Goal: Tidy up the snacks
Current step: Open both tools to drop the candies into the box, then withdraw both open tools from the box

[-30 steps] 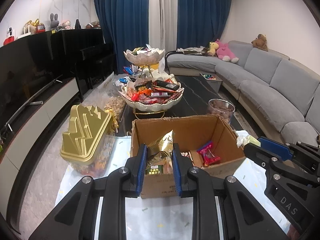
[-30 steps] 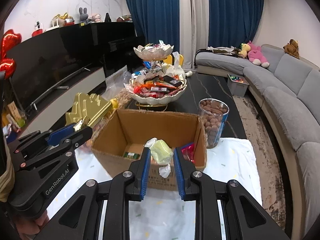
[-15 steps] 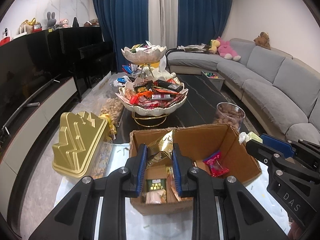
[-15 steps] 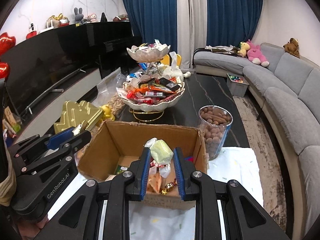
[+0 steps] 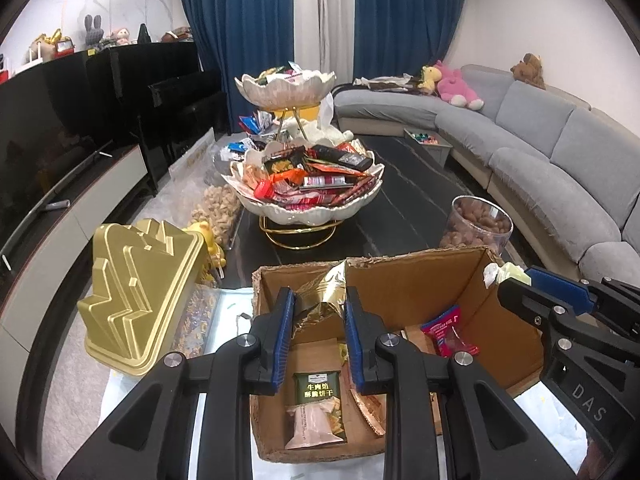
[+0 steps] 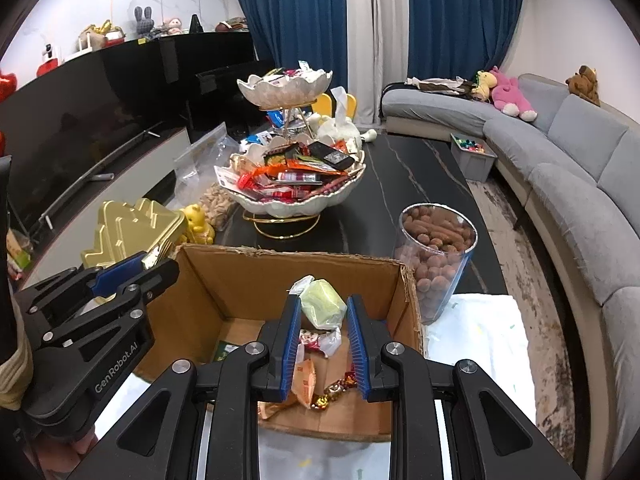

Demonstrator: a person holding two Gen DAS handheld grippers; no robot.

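Both grippers hover over the cardboard box (image 5: 420, 280), left gripper (image 5: 316, 336) clamped on a crinkly, light gold foil packet (image 5: 324, 292), right gripper (image 6: 324, 340) pinching a soft green wrapped candy (image 6: 323, 307) mid-body.

The dark marbled table (image 6: 404, 184) runs up the middle of the frame. At its near end lies a white cloth (image 6: 480, 336), and on that stands the box (image 6: 280, 276), lower centre. Left of the box sits a gold tin (image 5: 136, 292), a yellow toy (image 6: 196, 220) just behind it. The nut jar (image 6: 436, 256) stands right of the box. The tiered snack stand (image 6: 292, 184) fills the centre, with a bag of nuts (image 5: 218, 210) to its left.
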